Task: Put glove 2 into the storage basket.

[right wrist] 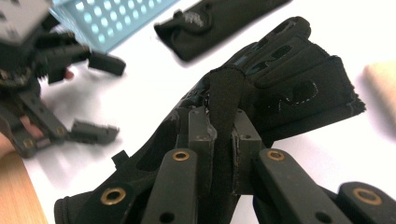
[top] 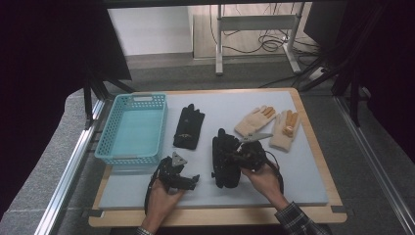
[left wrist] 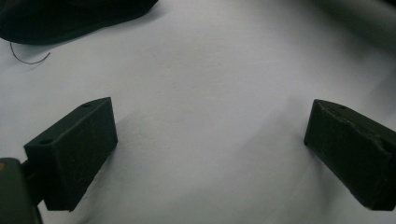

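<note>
A black glove (top: 223,159) lies on the grey mat near its front middle, and my right gripper (top: 238,155) is shut on a fold of it. In the right gripper view the jaws pinch that raised fold of the black glove (right wrist: 289,70). My left gripper (top: 194,181) sits just left of the glove, open, with bare mat between its jaws (left wrist: 210,135). The left gripper (right wrist: 100,98) also appears open in the right gripper view. A second black glove (top: 189,127) lies flat farther back, also seen as a black glove (right wrist: 219,23) at the top.
A light blue basket (top: 133,128) stands empty at the mat's left side. Two cream gloves (top: 254,120) (top: 285,129) with orange fingertips lie at the back right. The wooden table edge (top: 215,218) runs along the front, with metal rails on both sides.
</note>
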`<state>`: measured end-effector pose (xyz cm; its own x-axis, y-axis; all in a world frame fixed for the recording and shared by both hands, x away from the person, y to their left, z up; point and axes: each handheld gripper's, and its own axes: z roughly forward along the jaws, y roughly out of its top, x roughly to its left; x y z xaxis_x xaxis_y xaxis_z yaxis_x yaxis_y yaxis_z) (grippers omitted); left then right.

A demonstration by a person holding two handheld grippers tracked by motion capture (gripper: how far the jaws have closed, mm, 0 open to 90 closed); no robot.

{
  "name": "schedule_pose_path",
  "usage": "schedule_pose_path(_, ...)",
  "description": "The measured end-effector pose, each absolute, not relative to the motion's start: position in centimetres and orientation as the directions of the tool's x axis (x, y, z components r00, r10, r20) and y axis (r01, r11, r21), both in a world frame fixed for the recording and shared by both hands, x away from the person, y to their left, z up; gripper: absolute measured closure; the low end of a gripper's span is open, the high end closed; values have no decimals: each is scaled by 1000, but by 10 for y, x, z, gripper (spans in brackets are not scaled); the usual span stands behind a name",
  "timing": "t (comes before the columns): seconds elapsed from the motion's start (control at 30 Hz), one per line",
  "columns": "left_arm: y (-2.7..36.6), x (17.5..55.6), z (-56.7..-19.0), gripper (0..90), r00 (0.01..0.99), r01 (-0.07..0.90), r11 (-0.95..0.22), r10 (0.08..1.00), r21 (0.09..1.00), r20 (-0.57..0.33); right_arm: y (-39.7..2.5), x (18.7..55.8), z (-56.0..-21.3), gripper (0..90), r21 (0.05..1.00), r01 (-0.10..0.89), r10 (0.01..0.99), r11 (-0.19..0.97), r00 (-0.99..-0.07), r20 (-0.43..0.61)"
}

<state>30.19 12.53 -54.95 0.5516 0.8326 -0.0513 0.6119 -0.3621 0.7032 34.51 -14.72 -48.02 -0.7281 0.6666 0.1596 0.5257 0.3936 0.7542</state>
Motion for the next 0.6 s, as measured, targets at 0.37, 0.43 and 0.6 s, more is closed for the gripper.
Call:
schedule_pose_path(0.37, 126, 302, -549, 29, 556, 611, -370, 830, 700, -47, -160, 338, -492, 507, 756, 507, 688, 415, -718, 103)
schedule_pose_path(0.43, 126, 302, -549, 29, 555, 612, -370, 830, 700, -47, -169, 342, -490, 506, 758, 507, 691, 411, -716, 104)
schedule_pose_path(0.6, 126, 302, -549, 29, 558, 612, -373, 829, 698, -46, -176, 345, -491, 538, 755, 509, 684, 413, -721, 113)
